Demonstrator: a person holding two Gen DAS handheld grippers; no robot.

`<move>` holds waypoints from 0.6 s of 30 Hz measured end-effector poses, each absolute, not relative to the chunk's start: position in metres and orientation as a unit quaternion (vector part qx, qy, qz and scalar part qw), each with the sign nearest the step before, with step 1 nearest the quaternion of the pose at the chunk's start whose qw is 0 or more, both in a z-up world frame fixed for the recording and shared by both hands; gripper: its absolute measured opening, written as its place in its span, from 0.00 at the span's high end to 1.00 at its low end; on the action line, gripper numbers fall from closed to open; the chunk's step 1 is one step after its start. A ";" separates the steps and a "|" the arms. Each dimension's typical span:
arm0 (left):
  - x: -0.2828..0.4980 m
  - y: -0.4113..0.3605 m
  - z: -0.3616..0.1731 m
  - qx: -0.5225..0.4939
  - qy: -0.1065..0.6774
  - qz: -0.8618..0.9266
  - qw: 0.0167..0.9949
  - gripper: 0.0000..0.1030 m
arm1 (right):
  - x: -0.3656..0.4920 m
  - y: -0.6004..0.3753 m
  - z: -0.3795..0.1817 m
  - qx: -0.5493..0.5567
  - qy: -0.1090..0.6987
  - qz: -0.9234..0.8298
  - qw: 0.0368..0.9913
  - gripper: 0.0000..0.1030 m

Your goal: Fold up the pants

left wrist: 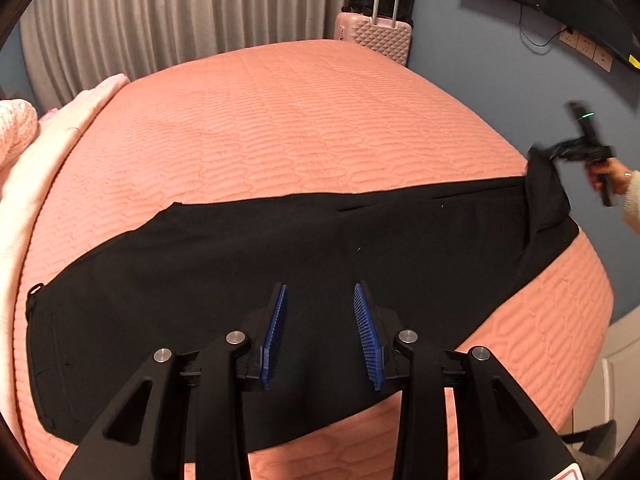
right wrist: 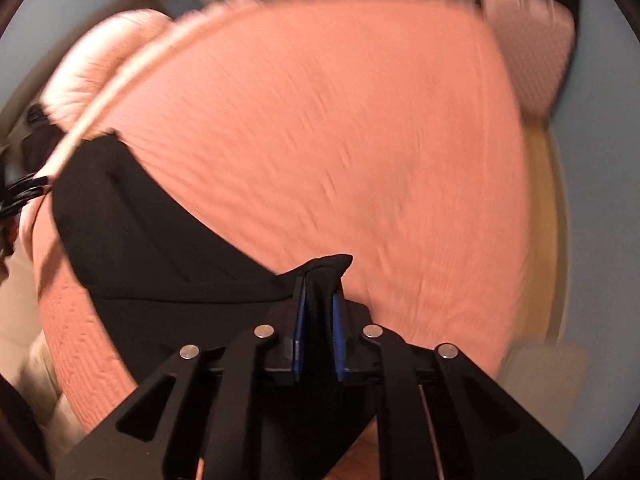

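Black pants point(left wrist: 280, 256) lie stretched across the pink quilted bed point(left wrist: 300, 120), waistband at the left, leg ends at the right. My left gripper point(left wrist: 320, 300) is open and empty, hovering above the middle of the pants. My right gripper point(right wrist: 319, 304) is shut on the leg end of the pants point(right wrist: 324, 272) and lifts it off the bed; the rest of the pants point(right wrist: 140, 240) trail to the left. In the left wrist view the right gripper point(left wrist: 560, 152) shows at the far right, holding the raised hem. The right wrist view is motion-blurred.
A pink blanket and pillow point(left wrist: 48, 136) lie along the bed's left side. A pink suitcase point(left wrist: 376, 32) and a black one stand beyond the far corner by grey curtains. A blue wall with sockets point(left wrist: 584, 46) is at the right.
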State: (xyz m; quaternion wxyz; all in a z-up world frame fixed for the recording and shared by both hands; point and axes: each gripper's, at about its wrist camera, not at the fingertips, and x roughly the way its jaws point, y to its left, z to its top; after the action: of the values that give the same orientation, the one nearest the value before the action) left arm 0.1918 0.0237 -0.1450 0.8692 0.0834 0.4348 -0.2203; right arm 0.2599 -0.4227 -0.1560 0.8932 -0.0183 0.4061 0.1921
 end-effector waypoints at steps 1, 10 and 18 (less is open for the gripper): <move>0.190 0.021 -0.142 0.080 0.432 -0.209 0.874 0.63 | 0.231 -0.419 -0.120 -0.038 0.334 0.201 0.920 0.90; 0.187 0.023 -0.119 0.054 0.402 -0.146 0.902 0.47 | 0.110 -0.447 -0.242 -0.142 0.464 0.082 0.871 0.72; 0.205 0.011 -0.137 0.095 0.432 -0.100 0.891 0.47 | 0.146 -0.429 -0.180 0.006 0.361 0.049 0.931 0.24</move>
State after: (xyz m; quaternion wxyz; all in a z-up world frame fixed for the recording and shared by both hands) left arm 0.2046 0.0109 -0.1370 0.8913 0.0951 0.4319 -0.0998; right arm 0.1455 -0.4293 -0.1800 0.9313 0.0063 0.3608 0.0489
